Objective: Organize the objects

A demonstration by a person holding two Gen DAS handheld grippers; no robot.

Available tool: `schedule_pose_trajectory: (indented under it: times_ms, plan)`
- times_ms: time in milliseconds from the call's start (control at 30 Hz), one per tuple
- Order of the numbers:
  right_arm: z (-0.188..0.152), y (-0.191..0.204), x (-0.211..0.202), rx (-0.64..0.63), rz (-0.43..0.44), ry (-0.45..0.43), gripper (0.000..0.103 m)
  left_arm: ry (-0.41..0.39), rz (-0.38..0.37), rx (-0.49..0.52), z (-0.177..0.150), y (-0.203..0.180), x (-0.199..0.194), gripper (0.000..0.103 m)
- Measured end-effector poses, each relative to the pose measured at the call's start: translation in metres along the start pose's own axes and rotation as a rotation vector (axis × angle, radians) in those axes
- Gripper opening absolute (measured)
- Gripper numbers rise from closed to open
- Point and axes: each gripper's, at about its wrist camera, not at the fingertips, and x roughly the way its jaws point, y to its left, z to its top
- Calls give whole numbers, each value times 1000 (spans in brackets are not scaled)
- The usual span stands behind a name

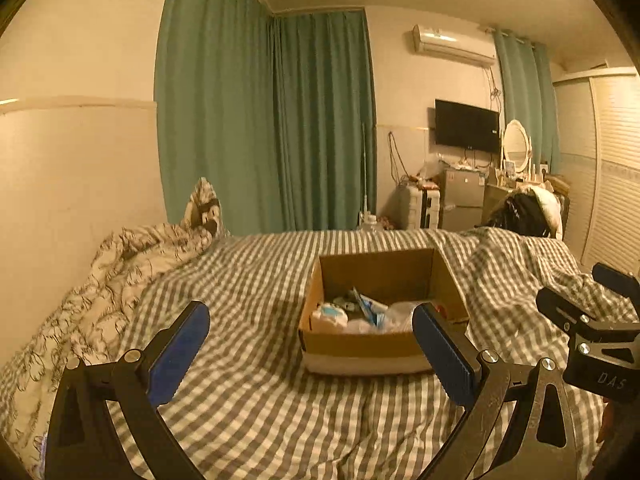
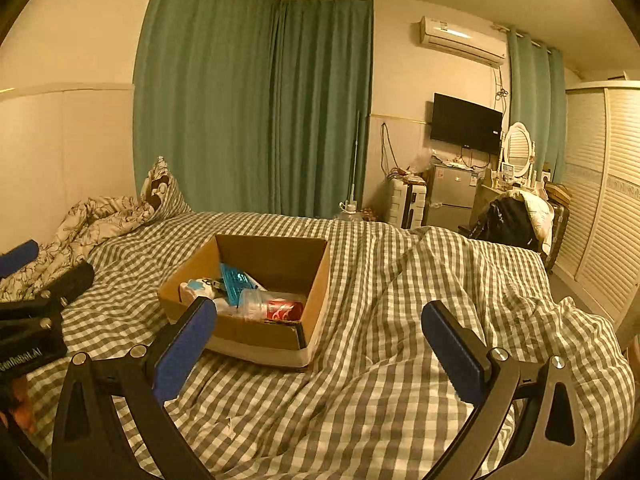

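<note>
While both grippers hover wide and empty, open brown cardboard box (image 2: 256, 300) sits on grey-checked bedspread (image 2: 400, 320).
Left gripper (image 1: 312, 344) and right gripper (image 2: 320, 344) near box; red soda can (image 2: 284, 310) lies inside.

Right tongs (image 1: 600, 304) read "DAS".

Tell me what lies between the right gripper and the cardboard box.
Only checked bedding: the right wrist view shows nothing else between the right gripper, jaws open, and the cardboard box.
</note>
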Motion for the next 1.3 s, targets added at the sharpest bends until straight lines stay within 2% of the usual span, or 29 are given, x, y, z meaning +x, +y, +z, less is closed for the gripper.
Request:
schedule_pose_trajectory:
  times_ms: [100, 300, 1300]
  plan:
    - [2, 4, -1, -11, -5, -6, 103, 11, 15, 9, 0, 0, 4, 103]
    - [1, 6, 0, -7, -12, 3, 103, 28, -3, -11, 2, 3, 5, 103]
    - [-5, 12, 1, -11, -11, 28, 103, 44, -10, -12, -4, 3, 6, 103]
